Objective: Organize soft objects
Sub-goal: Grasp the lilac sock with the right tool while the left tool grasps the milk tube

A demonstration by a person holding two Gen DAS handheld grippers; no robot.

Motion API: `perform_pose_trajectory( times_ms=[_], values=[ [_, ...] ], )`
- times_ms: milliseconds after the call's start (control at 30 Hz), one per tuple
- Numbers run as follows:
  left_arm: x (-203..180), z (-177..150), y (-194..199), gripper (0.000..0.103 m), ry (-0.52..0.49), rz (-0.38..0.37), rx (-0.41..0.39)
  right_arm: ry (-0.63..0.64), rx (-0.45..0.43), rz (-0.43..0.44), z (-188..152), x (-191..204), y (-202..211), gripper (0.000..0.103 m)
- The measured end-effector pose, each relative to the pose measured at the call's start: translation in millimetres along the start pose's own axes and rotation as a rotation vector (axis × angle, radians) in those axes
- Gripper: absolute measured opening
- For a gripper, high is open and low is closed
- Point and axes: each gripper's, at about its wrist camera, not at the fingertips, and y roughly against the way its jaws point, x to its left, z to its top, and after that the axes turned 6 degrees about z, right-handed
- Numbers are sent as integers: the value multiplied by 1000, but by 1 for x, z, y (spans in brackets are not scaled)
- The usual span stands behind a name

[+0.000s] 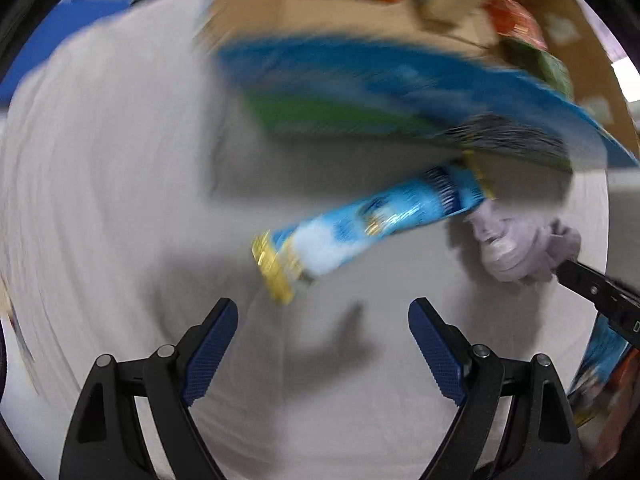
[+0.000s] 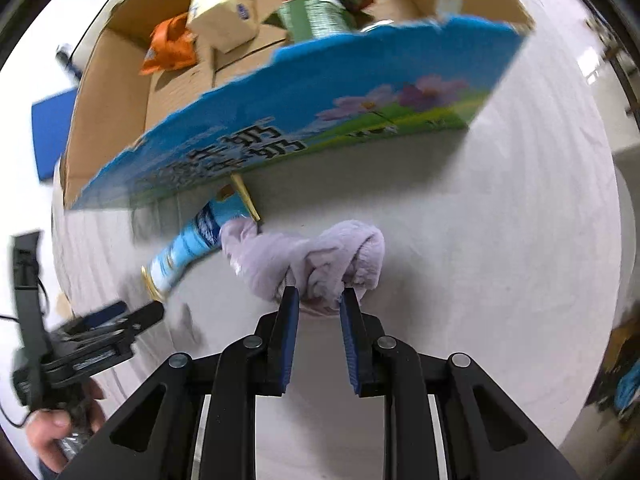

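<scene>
- Right wrist view: the right gripper (image 2: 319,294) pinches a crumpled lilac cloth (image 2: 320,256) between its blue pads, low over the pale table (image 2: 500,240).
- Touching the cloth's left end lies a light-blue snack packet (image 2: 188,244) with gold crimped ends, flat on the table.
- Beyond both, a cardboard box (image 2: 120,92) lies open, its blue printed flap (image 2: 320,120) overhanging the packet's far end.
- Inside the box sit a cream carton (image 2: 224,8), an orange bag (image 2: 170,46) and a green packet (image 2: 316,16).
- Left wrist view, blurred: the left gripper (image 1: 323,308) hangs above the table with jaws spread wide and nothing between them, just near of the snack packet.
</scene>
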Motion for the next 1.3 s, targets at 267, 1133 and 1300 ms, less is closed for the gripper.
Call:
perform_pose_trajectory(
  times_ms=[267, 1133, 1300],
  values=[
    [-60, 26, -30, 88, -324, 211, -41, 109, 14, -64, -7, 11, 0, 43],
    [-17, -31, -58, 36, 180, -107, 158, 711, 254, -251, 8, 76, -78, 62],
    [-22, -38, -41, 37, 173, -66, 112, 643, 251, -238, 5, 70, -78, 51]
  ],
)
